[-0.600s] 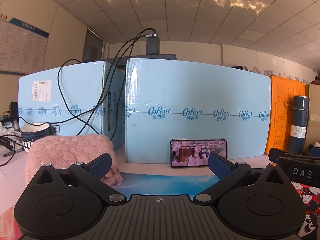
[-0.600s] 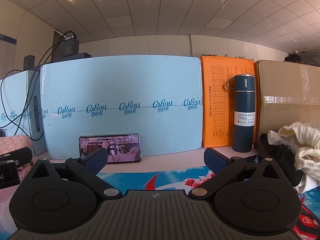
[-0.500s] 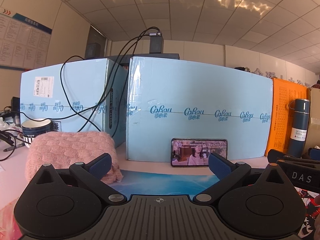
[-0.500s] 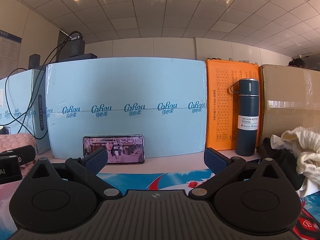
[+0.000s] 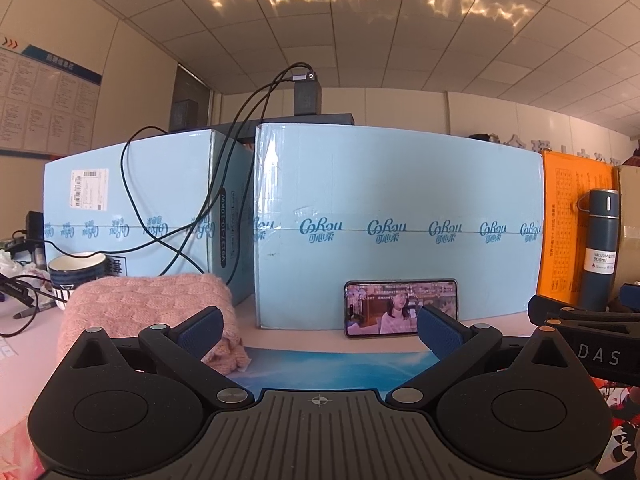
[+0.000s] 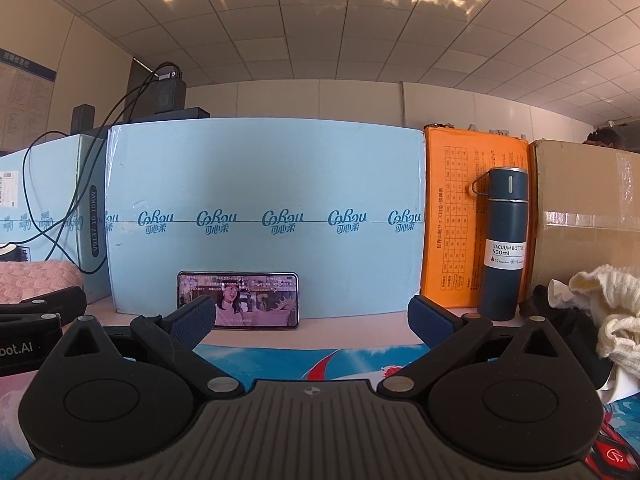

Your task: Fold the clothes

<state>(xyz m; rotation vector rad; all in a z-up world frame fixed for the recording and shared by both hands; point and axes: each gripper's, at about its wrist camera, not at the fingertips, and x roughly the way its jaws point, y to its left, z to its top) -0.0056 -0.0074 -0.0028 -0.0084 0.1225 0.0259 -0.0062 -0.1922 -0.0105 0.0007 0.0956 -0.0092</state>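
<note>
Both the left hand-held gripper (image 5: 318, 330) and the right hand-held gripper (image 6: 308, 318) are spread wide, grasping nothing. A folded pink knit garment (image 5: 148, 304) lies toward the worktop's (image 5: 304, 338) left edge; a crumpled cream garment (image 6: 604, 308) sits at its right edge.

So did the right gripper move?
Yes. The right gripper went slightly left: the phone and bottle now sit further right in its view.

Phone (image 6: 238, 300) propped against the middle box (image 6: 264, 216), folded knit (image 5: 148, 308) left, bottle (image 6: 505, 244) and crumpled clothes (image 6: 600, 312) right.
</note>
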